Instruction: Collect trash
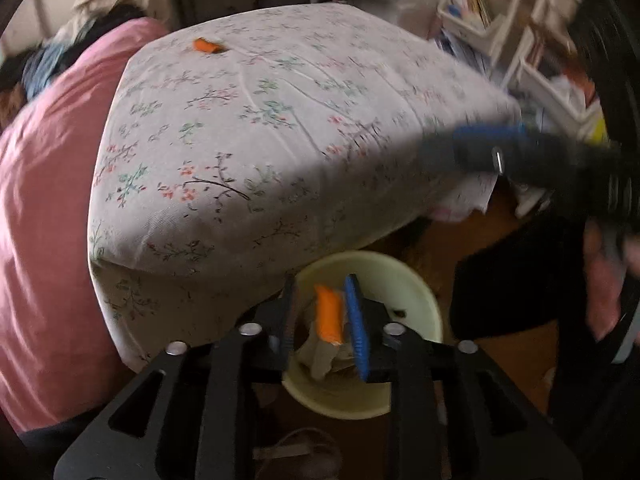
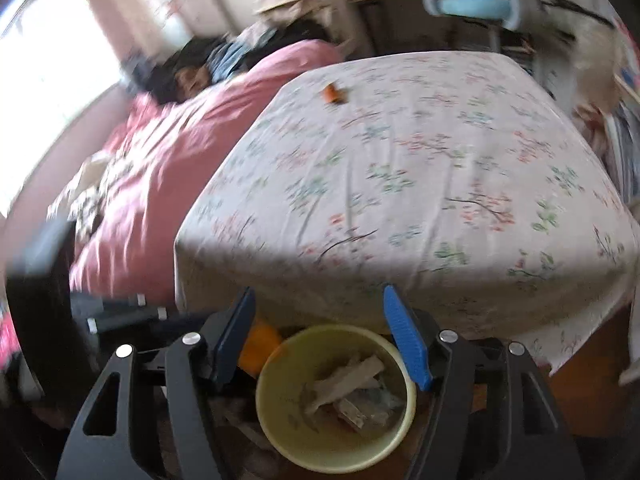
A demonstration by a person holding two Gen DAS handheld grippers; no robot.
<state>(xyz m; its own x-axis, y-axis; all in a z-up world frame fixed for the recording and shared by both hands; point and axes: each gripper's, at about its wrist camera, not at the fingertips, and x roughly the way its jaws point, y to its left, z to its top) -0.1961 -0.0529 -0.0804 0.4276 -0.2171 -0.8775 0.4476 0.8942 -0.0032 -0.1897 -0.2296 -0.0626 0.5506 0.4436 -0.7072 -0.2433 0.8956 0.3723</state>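
A pale yellow bin (image 1: 424,304) stands on the wooden floor against the bed's corner. My left gripper (image 1: 322,304) hangs right above it. An orange wrapper (image 1: 329,314) sits between its jaws, leaning on the blue pad (image 1: 356,328), with a gap to the other finger. My right gripper (image 2: 320,300) stands wide open over the same bin (image 2: 276,420), nothing between its fingers; it also shows blurred as the right gripper (image 1: 480,148). Crumpled paper scraps (image 2: 352,384) lie in the bin. A second orange wrapper (image 1: 207,46) (image 2: 334,94) lies on the flowered sheet (image 2: 420,168).
A pink quilt (image 1: 48,220) covers the bed's left side, with dark and blue cloth heaped at its far end. White shelves (image 1: 480,12) full of books stand at the right, and a pale blue chair (image 2: 468,4) behind the bed. A hand (image 1: 604,280) shows at the right edge.
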